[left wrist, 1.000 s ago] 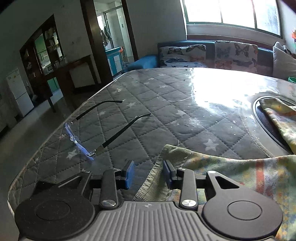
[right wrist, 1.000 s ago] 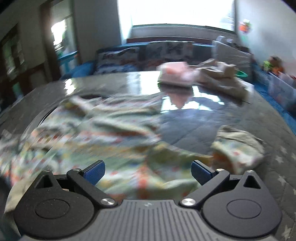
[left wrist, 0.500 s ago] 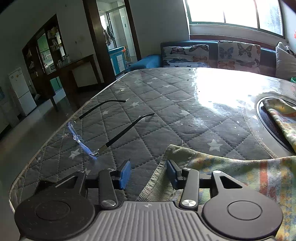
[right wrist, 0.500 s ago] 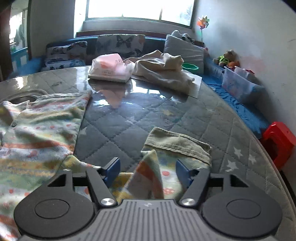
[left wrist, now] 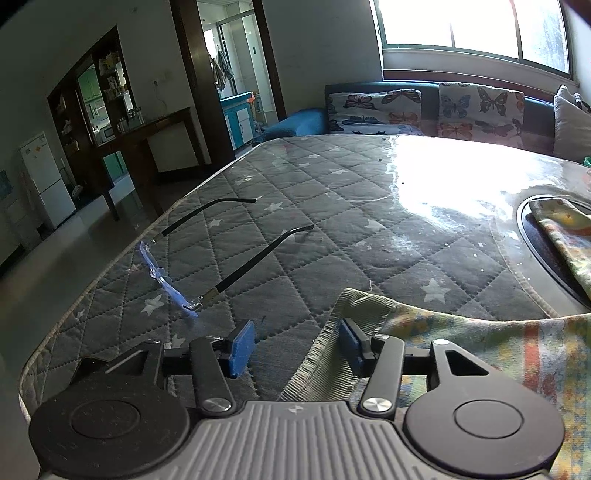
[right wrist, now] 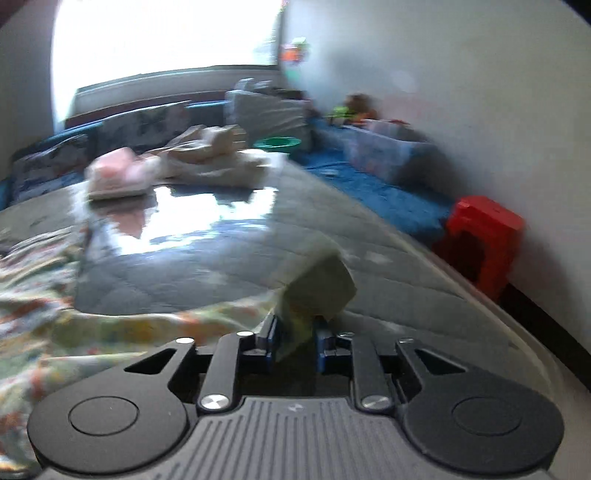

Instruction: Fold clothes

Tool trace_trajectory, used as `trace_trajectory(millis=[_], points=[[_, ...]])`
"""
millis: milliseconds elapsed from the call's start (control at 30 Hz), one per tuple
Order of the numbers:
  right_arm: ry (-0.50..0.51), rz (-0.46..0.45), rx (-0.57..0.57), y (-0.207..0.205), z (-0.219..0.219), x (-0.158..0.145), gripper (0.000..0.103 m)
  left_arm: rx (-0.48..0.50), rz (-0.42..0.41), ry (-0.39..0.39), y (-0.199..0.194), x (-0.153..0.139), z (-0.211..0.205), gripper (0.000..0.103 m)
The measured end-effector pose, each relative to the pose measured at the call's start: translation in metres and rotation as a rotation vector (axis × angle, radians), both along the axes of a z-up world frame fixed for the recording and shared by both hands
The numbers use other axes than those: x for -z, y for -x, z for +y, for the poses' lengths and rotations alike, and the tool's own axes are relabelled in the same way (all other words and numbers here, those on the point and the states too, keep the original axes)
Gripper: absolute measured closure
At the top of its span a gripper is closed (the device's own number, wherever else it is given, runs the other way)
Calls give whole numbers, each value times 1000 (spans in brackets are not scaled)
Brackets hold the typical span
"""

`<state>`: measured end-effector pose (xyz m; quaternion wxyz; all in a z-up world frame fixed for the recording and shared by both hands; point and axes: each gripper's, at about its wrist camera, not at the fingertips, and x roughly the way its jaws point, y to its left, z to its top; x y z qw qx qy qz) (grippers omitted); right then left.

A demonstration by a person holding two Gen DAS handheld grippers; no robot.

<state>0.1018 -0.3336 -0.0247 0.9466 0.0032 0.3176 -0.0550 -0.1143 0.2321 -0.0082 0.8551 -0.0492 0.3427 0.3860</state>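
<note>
At far left in the left wrist view, a pair of rimless glasses [left wrist: 192,254] lies open on the grey quilted table cover [left wrist: 295,206], its lenses near the table's edge and hard to make out against the stitching. Just beside it, the left gripper [left wrist: 293,347] hangs low over the cover with its jaws opening; the ribbed cuff [left wrist: 332,343] of the patterned garment [left wrist: 480,343] lies against the inner face of the right-hand pad, while the other pad stands clear of it over bare quilting, so nothing is pinched. The garment runs out of frame to the right, and another part of it drapes over a dark round inset [left wrist: 543,240] in the table, cut off at the edge. Glare from the window [left wrist: 472,26] washes out the far tabletop.

The right wrist view is blurred throughout. There the right gripper [right wrist: 295,345] is closing on a raised fold of the same garment [right wrist: 314,291], which stands up between the blue pads and appears to be pressed by both; the rest of the cloth trails off to the left. Beyond it, a pink bundle [right wrist: 118,177] and beige clothes [right wrist: 214,158] sit on the far side of the table, and a red stool [right wrist: 484,240] stands by the wall at right.
</note>
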Motion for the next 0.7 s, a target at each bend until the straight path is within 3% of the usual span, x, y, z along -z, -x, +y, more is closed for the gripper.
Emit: trace_trajectory(millis=[100,167,200,233,333,467,700], points=[[-93,-15,95,14,-25,-3,70,-3,-2,3,0,0,0,47],[-72,-40,125,21,-32,-7,67,-2,1,1,0,-1,0,47],[-63,-50,130,23,-34,-8,58,-2,2,1,0,-1,-1,47],[-51,-62,128,23,-35,-11,56,-2,3,0,0,-1,-1,47],[-69,-66,47,16,-34,-16,54,0,8,-3,-1,-1,-1,47],[-105,29,-86,-11,-26,-2,53,9,18,-13,-2,-1,0,47],[1,67,-200,-41,-8,9,42,26,41,-40,-8,-1,4,46]])
